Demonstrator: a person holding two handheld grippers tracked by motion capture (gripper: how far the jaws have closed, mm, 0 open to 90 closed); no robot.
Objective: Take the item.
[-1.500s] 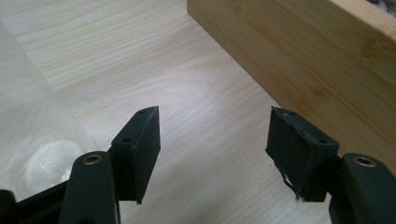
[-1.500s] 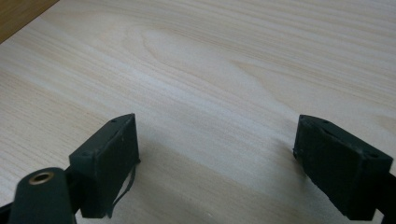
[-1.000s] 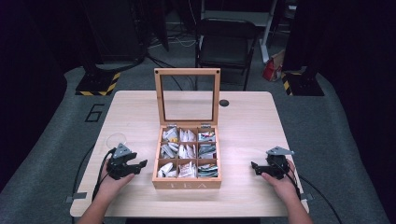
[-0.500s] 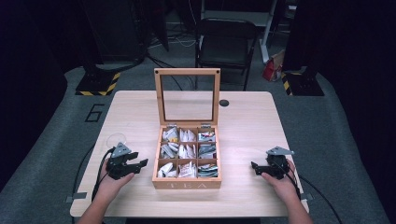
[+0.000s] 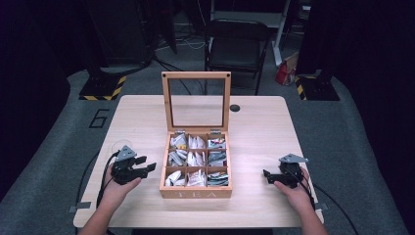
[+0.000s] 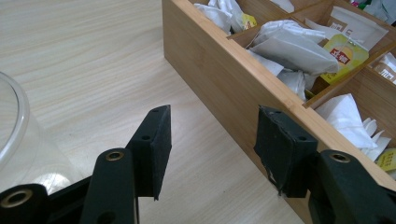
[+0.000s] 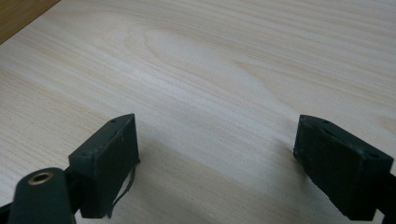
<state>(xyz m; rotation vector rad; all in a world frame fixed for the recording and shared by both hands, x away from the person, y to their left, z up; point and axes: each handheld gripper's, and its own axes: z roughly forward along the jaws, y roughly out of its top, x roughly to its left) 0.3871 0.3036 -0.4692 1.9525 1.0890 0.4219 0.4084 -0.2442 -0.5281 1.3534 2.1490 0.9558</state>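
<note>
Tea box (image 5: 195,192) sits mid-bench (image 5: 254,122), lid (image 5: 196,100) propped upright at 12 o'clock, six compartments stuffed with tea bags (image 5: 195,159). Left gripper (image 5: 142,166) at 9 o'clock of the box, just beside its side wall; fingers (image 6: 152,149) have just been closing, gap empty, not clamped. Right gripper (image 5: 268,175) at 3 o'clock, well apart, fingers (image 7: 109,165) spread over bare wood. Judgement: lift the left over the wall before closing further, then descend onto one bag. Clear jar (image 6: 14,140) beside the left fingers; mind it.
</note>
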